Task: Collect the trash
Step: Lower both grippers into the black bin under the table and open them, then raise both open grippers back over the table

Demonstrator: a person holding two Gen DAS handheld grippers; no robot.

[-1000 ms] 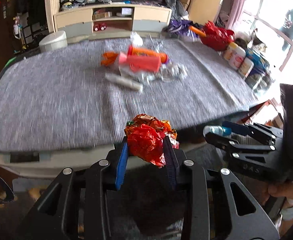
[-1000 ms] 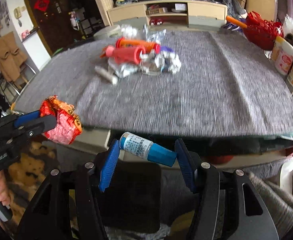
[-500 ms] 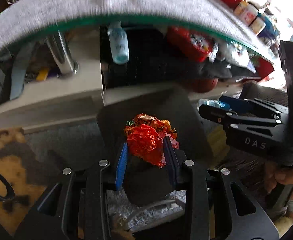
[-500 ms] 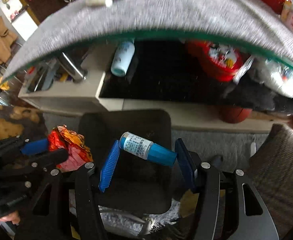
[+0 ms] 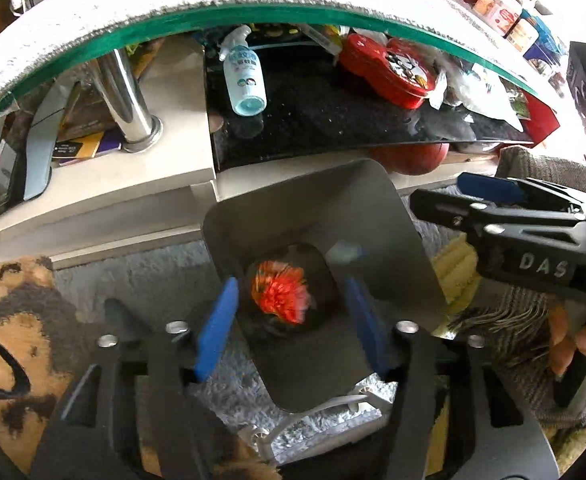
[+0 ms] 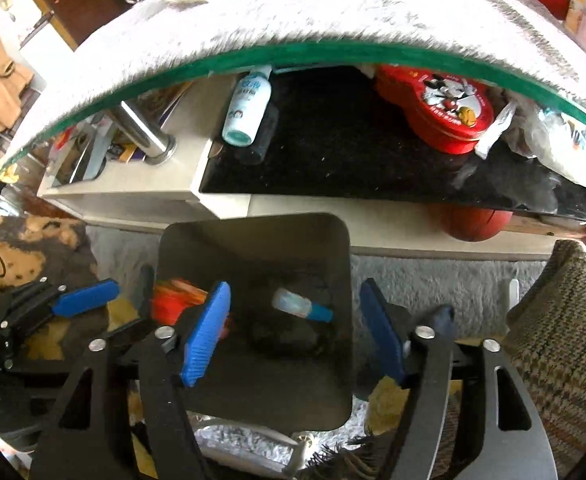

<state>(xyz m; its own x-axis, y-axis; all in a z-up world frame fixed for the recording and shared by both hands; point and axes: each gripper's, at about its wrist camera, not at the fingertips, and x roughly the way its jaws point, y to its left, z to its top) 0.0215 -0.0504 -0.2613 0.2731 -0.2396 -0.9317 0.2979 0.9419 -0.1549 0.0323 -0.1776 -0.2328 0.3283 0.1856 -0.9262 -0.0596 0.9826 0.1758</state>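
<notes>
A dark square trash bin (image 5: 373, 208) (image 6: 253, 228) stands on the grey rug under both grippers. My left gripper (image 5: 289, 320) hangs over it, jaws opening, and the crumpled red-orange wrapper (image 5: 281, 296) falls blurred into the bin, clear of the blue pads. In the right wrist view my right gripper (image 6: 293, 328) is also opening above the bin, and the small blue-and-white bottle (image 6: 301, 306) drops free inside it. The wrapper (image 6: 173, 298) shows there at the left, behind the right gripper's left pad. The right gripper (image 5: 489, 196) appears at the right of the left wrist view.
The glass table edge (image 5: 253, 12) with its grey cloth arches above. On the shelf under it lie a spray bottle (image 5: 243, 76), a red tin (image 6: 441, 108) and bags. A chrome table leg (image 5: 129, 100) stands left. A brown patterned rug (image 5: 9, 320) lies left, a knitted cushion (image 6: 565, 320) right.
Both grippers sank from table height to above the bin. Both then opened, and the wrapper and the small bottle left the pads and are falling into the bin.
</notes>
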